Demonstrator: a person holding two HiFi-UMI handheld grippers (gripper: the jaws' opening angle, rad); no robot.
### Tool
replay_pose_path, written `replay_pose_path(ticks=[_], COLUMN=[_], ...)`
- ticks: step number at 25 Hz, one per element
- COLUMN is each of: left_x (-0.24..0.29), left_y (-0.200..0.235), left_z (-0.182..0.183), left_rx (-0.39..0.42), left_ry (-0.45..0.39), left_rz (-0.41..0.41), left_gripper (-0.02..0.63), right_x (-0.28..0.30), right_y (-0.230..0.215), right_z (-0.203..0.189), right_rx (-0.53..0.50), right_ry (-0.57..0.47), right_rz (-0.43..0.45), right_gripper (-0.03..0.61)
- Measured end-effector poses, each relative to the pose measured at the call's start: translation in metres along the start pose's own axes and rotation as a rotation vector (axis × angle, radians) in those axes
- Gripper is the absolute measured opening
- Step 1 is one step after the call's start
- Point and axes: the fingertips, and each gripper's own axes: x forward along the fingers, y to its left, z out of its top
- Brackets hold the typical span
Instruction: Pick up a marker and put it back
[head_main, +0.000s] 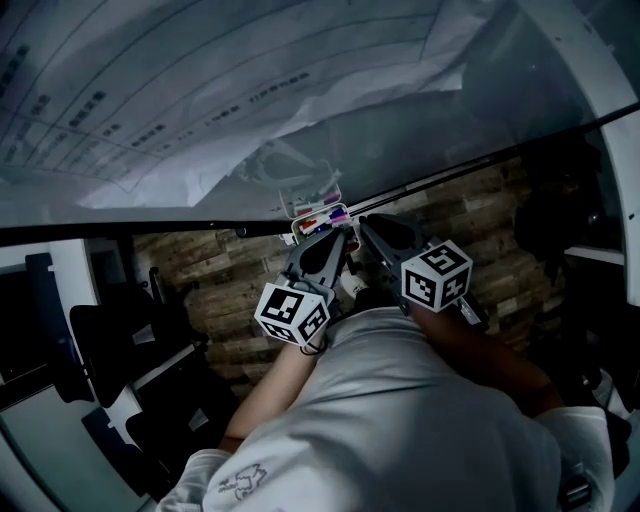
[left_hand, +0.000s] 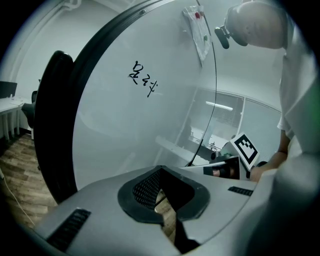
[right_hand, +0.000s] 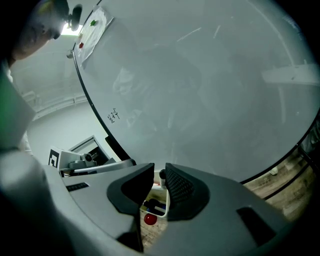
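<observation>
Your right gripper (right_hand: 160, 171) has its jaws a little apart, just at the dark-capped marker (right_hand: 160, 179) that stands in the tray (right_hand: 167, 200) on the lower edge of the whiteboard (right_hand: 210, 75). Your left gripper (left_hand: 160, 172) is closed and empty. I judge the marker is not yet lifted, so picking up and returning both remain.

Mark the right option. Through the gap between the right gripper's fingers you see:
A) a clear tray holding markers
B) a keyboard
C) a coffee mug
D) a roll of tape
A: in the right gripper view, the right gripper has its fingers apart, and the tray with markers in it shows in the gap between them.
</observation>
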Motion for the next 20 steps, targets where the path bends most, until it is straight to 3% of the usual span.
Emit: replay_pose_path(ticks=[20], left_x=[0.002], left_y=[0.012], left_z=[-0.006], left_rx=[-0.017], left_ry=[0.021], left_rz=[0.018], left_gripper=[0.005], right_x=[0.015], right_y=[-0.007], right_z=[-0.007], right_rx=[0.011], right_ry=[0.036], right_rz=[-0.009], right_gripper=[0.086])
